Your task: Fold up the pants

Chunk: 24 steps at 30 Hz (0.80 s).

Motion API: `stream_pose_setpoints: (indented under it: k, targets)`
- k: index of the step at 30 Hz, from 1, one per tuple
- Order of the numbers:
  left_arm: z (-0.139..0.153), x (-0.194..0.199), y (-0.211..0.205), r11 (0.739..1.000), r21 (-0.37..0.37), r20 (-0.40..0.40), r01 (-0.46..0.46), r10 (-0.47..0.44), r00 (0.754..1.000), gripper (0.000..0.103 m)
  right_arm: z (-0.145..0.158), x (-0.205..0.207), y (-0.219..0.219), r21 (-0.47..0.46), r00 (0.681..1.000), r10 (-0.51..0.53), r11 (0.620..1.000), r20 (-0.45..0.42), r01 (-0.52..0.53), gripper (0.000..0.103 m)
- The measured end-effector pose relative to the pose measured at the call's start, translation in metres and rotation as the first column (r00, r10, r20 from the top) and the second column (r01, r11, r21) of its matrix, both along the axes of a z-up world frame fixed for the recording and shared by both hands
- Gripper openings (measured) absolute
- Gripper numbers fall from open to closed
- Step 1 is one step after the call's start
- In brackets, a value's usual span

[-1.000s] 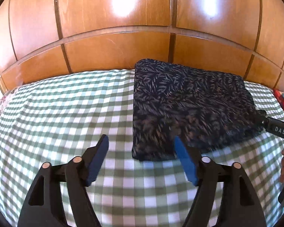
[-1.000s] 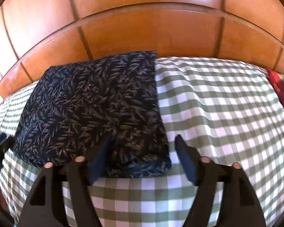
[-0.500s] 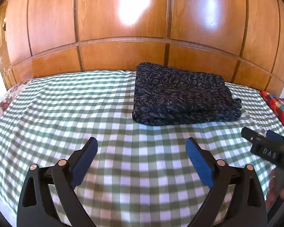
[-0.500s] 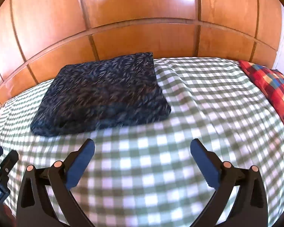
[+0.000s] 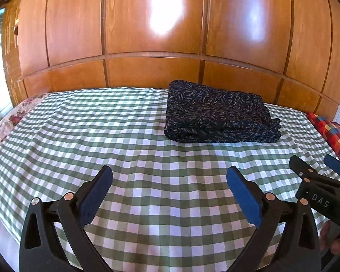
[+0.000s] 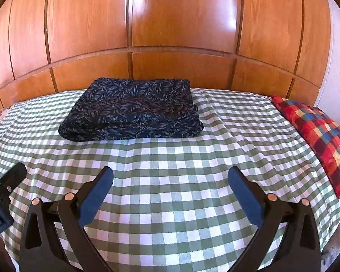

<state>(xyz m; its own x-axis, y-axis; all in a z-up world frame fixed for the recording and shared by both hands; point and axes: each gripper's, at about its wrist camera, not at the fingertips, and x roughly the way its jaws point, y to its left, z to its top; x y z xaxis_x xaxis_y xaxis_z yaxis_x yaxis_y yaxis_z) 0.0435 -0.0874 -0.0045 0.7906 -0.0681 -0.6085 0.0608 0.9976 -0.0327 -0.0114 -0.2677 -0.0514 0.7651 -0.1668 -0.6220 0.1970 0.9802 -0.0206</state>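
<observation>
Pants (image 5: 219, 119), one pair, lie folded into a thick dark rectangle with a pale leaf print, at the far side of the bed close against the wooden panelling. Two grippers are in view, and one red plaid cushion (image 6: 321, 136) rests at the right edge of the bed.

The left gripper (image 5: 168, 189) hangs above the near part of the bed with its jaws spread wide, blue pads (image 5: 96, 195) facing each other and nothing between them. The right gripper (image 6: 170, 189) is likewise spread wide and empty, well apart from the pants. Each one shows at the edge of the other's view: the right gripper (image 5: 317, 174) at the lower right of the left wrist view, black with blue pads and white lettering, and the left gripper (image 6: 1, 195) at the lower left of the right wrist view.

A green and white checked sheet (image 6: 170, 156) covers the bed. A strip of floral fabric (image 5: 9, 124) shows along its left edge. Behind it stands a glossy orange-brown wooden panel wall (image 5: 154, 22) with bright reflections.
</observation>
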Motion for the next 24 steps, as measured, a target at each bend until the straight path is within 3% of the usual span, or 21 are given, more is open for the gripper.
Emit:
stream_pose_setpoints:
  k: [24]
  targets:
    - [0.0004, -0.0008, 0.0011, 1.0, 0.012, 0.003, -0.014, 0.014, 1.0, 0.099, -0.0003, -0.0061, 0.0082, 0.007, 1.0, 0.025, 1.0, -0.002, -0.025, 0.101]
